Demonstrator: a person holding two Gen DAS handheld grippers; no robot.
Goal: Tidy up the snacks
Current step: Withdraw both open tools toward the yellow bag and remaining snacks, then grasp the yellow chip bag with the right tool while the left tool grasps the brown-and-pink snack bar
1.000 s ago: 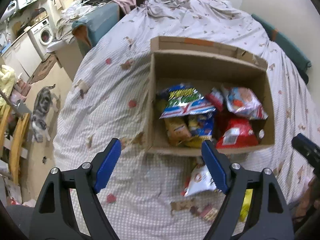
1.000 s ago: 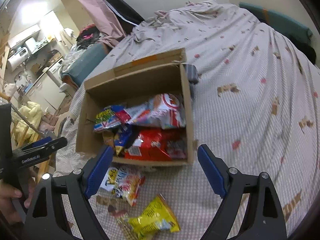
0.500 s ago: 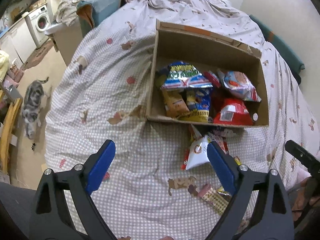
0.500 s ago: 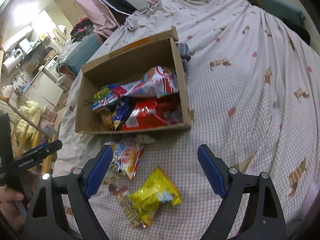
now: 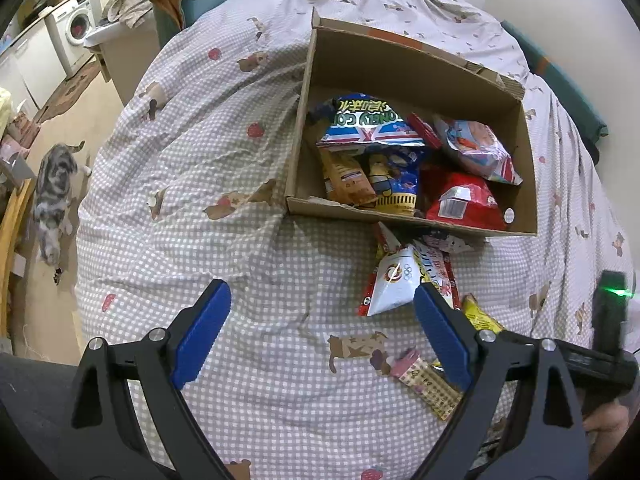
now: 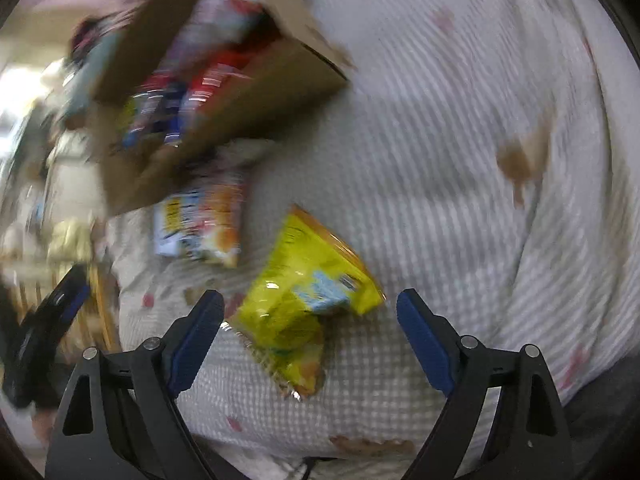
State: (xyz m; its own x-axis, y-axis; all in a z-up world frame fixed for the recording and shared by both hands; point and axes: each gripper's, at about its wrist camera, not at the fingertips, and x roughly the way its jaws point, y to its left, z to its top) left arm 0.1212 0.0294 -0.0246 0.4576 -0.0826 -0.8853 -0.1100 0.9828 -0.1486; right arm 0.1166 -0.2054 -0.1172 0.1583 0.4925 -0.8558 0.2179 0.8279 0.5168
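**Snack box on the bed, three packets still outside it**

A bed (image 5: 224, 184) under a grey checked cover with bear and strawberry prints carries everything. On it sits one open cardboard box (image 5: 404, 64), brown, its flaps up, with a heap of snack bags inside: a blue and white bag on top at the back, a pale pink one to the right, a red one in front of it, an orange and a blue one at the near wall. I count at least five; more may lie underneath.

Just outside the box's near wall lie three loose packets: a white and red bag (image 5: 394, 286) touching the wall, a crinkled yellow bag (image 6: 304, 304) nearer, and a slim patterned packet (image 5: 428, 384) beside it.

The left tongs (image 5: 320, 336) have just been opening and stand wide with nothing between them, over bare cover. The right tongs (image 6: 310, 340) also gape wide, holding nothing, with the yellow bag lying between their tips.

One grey tabby cat (image 5: 52, 196) stands on the floor.
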